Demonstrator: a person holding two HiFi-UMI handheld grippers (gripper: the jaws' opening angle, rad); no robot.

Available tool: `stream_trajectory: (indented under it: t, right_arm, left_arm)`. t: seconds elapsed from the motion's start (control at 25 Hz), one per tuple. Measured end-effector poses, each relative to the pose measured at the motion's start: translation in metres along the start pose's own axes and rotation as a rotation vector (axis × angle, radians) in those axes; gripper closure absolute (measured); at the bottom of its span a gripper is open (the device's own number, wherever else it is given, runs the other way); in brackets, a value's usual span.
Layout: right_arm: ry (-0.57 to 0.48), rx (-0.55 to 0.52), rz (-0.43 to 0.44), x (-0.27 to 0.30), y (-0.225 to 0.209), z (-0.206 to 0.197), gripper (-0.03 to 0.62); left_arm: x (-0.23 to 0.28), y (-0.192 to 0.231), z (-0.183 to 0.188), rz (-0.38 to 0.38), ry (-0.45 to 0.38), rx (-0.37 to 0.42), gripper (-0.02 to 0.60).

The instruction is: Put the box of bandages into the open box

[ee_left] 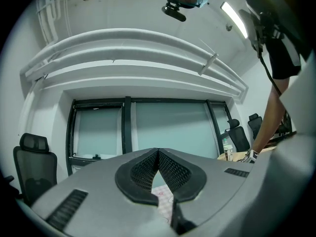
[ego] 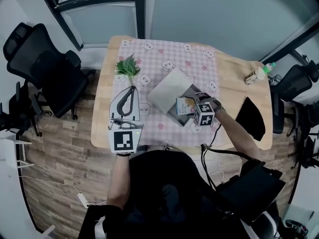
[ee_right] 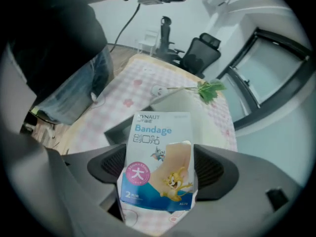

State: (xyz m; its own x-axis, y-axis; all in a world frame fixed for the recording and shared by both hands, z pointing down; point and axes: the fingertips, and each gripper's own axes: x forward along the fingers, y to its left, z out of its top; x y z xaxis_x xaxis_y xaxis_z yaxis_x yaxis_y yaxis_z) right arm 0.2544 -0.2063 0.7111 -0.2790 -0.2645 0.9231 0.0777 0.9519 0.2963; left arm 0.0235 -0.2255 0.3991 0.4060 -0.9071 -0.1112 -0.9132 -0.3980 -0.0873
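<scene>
My right gripper [ee_right: 159, 169] is shut on a white and blue box of bandages [ee_right: 158, 159], which stands upright between the jaws. In the head view that bandage box [ego: 184, 105] hangs over the grey open box [ego: 183, 103], whose pale lid [ego: 168, 89] is flipped back to the left. The right gripper [ego: 198, 105] comes in from the right side of the open box. My left gripper [ego: 125, 103] rests at the table's left, jaws closed with nothing between them. In the left gripper view the left gripper [ee_left: 159, 164] points up at the windows.
A green leafy sprig [ego: 127, 67] lies at the far left of the pink checked cloth [ego: 164, 59]. A small bottle [ego: 257, 74] stands at the far right, with a black pouch [ego: 250, 117] nearer. Office chairs [ego: 42, 68] flank the table.
</scene>
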Motion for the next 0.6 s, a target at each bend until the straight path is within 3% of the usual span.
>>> stream_trajectory:
  t: [0.32,0.6]
  right_arm:
    - [0.070,-0.373,0.244,0.022,0.023,-0.003,0.160]
    - [0.103,-0.475,0.260,0.032,0.021,-0.010,0.154]
  left_arm:
    - [-0.009,-0.001,-0.004,0.064,0.028,0.011,0.578]
    - [-0.020,0.001,-0.007,0.112,0.036,0.020,0.578]
